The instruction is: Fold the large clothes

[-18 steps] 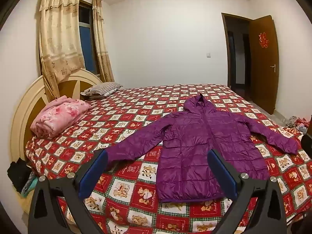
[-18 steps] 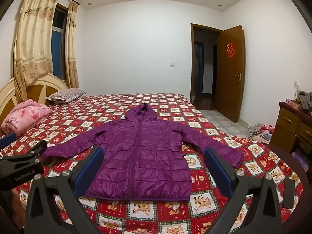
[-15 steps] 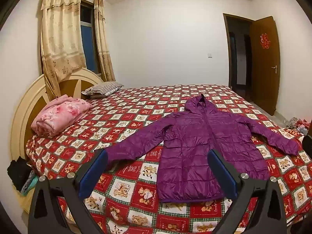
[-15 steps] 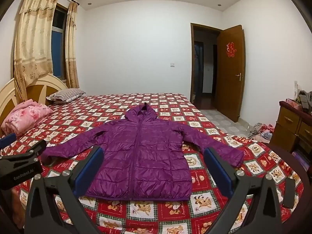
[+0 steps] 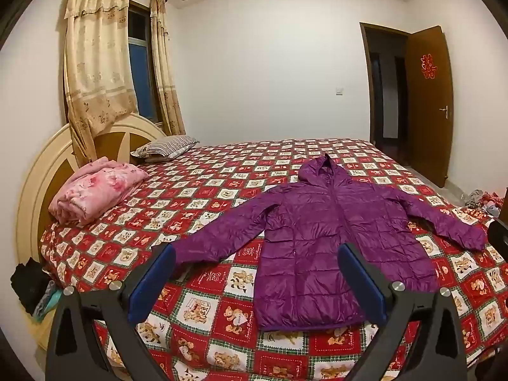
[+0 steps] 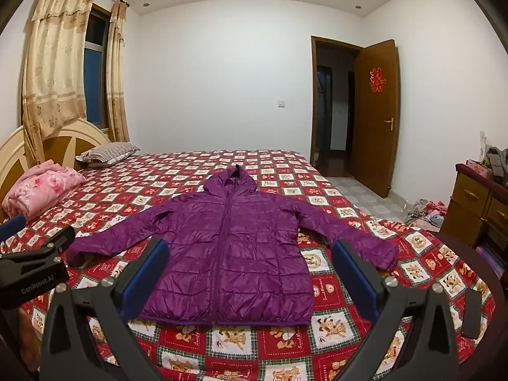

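Note:
A purple hooded puffer jacket (image 5: 333,235) lies flat and face up on the bed, sleeves spread out, hood toward the far side; it also shows in the right wrist view (image 6: 231,247). My left gripper (image 5: 255,254) is open and empty, held above the near bed edge by the jacket's left sleeve end. My right gripper (image 6: 249,247) is open and empty, above the near edge in front of the jacket's hem. The left gripper's body (image 6: 35,266) shows at the left of the right wrist view.
The bed has a red checked cover (image 5: 222,190). A folded pink blanket (image 5: 95,190) and a striped pillow (image 5: 165,146) lie by the headboard. A wooden dresser (image 6: 476,203) stands right of the bed. A dark flat object (image 6: 471,312) lies at the bed's right corner. Clothes lie on the floor (image 6: 425,212).
Both views barely differ; the left gripper has shifted very slightly. The jacket has not moved and both grippers stay open.

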A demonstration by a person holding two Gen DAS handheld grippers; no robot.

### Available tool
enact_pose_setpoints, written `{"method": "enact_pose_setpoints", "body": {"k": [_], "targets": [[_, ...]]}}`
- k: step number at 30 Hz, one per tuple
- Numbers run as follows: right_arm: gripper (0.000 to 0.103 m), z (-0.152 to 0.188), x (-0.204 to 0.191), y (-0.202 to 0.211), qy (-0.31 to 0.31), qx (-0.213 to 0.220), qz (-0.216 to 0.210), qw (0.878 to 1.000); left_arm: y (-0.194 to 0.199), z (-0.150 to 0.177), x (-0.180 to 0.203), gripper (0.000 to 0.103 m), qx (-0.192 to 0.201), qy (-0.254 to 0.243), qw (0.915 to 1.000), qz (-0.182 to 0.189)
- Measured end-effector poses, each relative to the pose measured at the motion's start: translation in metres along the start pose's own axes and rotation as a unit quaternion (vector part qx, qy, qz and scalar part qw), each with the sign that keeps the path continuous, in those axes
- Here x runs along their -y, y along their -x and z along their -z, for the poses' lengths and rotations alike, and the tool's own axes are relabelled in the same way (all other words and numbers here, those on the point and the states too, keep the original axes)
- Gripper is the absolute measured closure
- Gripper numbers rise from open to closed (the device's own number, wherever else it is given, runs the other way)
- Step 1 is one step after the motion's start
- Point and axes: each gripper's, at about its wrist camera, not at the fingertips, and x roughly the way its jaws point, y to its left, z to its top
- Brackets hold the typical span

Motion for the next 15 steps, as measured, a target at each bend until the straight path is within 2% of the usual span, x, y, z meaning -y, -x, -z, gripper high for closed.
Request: {"method": "enact_pose_setpoints", "body": {"k": [15], "targets": [[0.0, 0.0029, -0.0019, -0.001, -0.002, -0.007, -0.001, 1.0, -0.0023, -0.0015, -0.0008, 0.001, 0.001, 0.002, 1.0, -0.006]]}}
